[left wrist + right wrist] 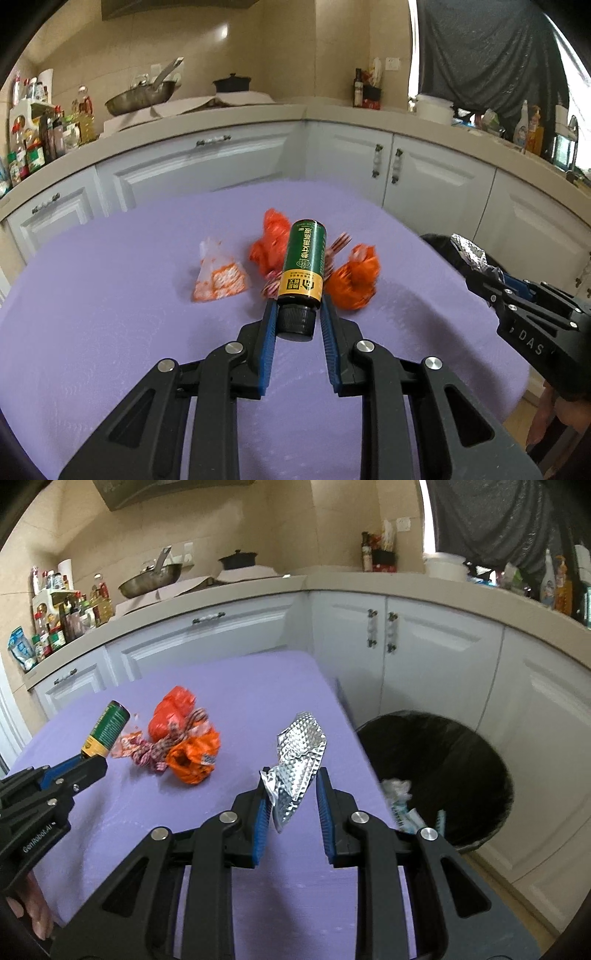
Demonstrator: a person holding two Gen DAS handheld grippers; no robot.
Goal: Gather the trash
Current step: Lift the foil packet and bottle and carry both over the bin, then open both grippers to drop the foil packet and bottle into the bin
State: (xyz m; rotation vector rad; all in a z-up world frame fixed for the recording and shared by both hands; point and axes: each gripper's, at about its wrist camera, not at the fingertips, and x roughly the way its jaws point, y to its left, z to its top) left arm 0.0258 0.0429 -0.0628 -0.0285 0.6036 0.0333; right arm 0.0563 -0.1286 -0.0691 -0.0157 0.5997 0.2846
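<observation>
the left tongs (pixel 295 317) hold a small green bottle (pixel 304 258) by its black cap, up in the air over the purple tabletop (pixel 110 314). the bottle looks hard and smooth, so it could slip or swing, as only the cap end is pinched. a hold lower on the fat body would likely be safer.

the right tongs (pixel 291 797) are nearly closed on a crumpled piece of silver foil (pixel 299 753), also off the tabletop. the foil looks very light and bendy. it will squash, not break, and can be pinched anywhere.

the black bin (pixel 443 775) stands on the floor just beside the tabletop, on the right, with some trash already in it.

still on the tabletop lie two orange bags (pixel 192 755), a striped string (pixel 162 746) and a clear bag (pixel 218 275). they look soft and light, easy to grab by a bunched part.
</observation>
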